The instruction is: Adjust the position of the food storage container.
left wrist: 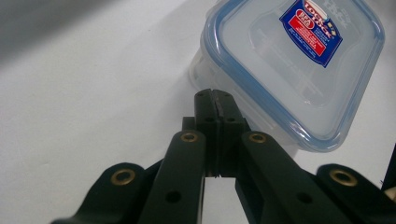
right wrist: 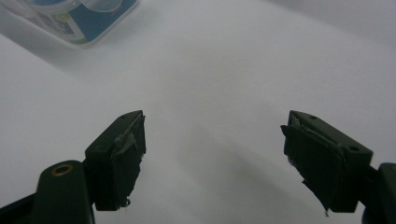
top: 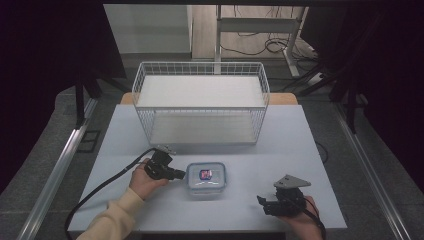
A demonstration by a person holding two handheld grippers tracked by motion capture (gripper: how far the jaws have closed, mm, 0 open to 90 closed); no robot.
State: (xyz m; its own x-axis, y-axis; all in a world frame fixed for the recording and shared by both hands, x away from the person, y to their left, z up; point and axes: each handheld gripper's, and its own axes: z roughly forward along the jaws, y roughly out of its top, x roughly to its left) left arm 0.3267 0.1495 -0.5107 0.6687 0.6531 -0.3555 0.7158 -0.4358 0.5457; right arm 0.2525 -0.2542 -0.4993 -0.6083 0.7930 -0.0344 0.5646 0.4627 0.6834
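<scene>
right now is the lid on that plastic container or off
On: the blue-rimmed lid sits flat atop the container, label up. Whether its latches are clipped, cannot tell.

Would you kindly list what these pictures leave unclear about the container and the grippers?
- Container contents: the frosted lid and its label hide them in the high view.
- Label small print: blurred in the left gripper view.
- Whether the left gripper, jaws together, touches the container: its tips cover the spot.
- Container in the right gripper view: cut by the top edge.

Clear lidded container (top: 206, 179) with blue seal and red-blue label lies flat, closed.
</scene>
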